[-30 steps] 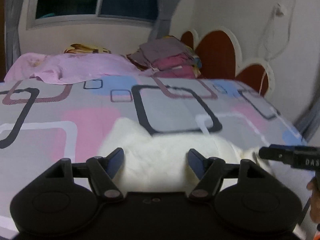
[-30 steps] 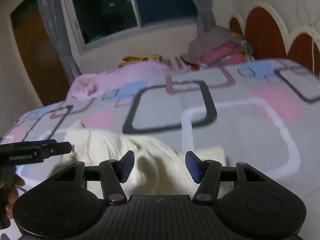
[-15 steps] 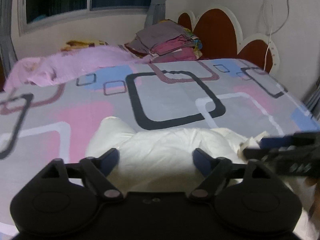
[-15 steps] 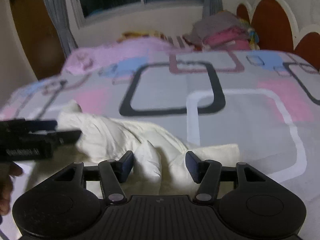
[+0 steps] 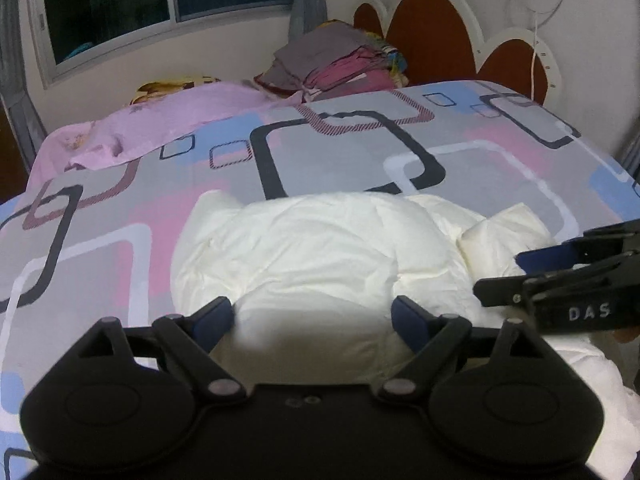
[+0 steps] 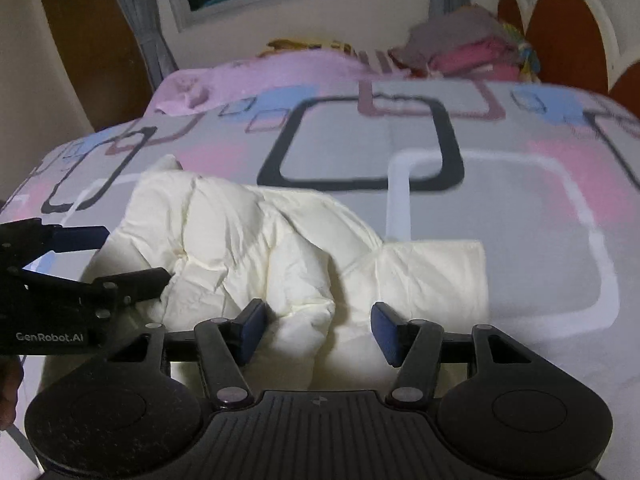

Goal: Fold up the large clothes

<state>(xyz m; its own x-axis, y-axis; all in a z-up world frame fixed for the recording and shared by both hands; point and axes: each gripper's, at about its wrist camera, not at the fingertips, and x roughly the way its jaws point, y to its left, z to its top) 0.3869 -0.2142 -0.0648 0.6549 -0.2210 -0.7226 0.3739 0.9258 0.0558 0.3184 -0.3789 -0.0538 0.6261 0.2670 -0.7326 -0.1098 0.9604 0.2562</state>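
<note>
A cream-white puffy garment [image 5: 320, 256] lies crumpled on the near part of the bed, also seen in the right wrist view [image 6: 256, 252]. One sleeve [image 6: 436, 276] sticks out to the right. My left gripper [image 5: 312, 322] is open just above the garment's near bulge, holding nothing. My right gripper [image 6: 318, 330] is open over a fold of the garment, holding nothing. The right gripper shows at the right edge of the left wrist view [image 5: 560, 276]. The left gripper shows at the left edge of the right wrist view [image 6: 92, 260].
The bed sheet [image 5: 340, 152] is grey with pink, blue and black squares. A pink cloth [image 5: 160, 124] lies at the far side. A stack of folded clothes [image 5: 336, 64] sits by the brown headboard [image 5: 432, 36]. A window [image 5: 160, 0] is behind.
Both grippers have risen and pulled back a little, so more of the garment shows. The sleeve now lies spread to the right. Both grippers stay open.
</note>
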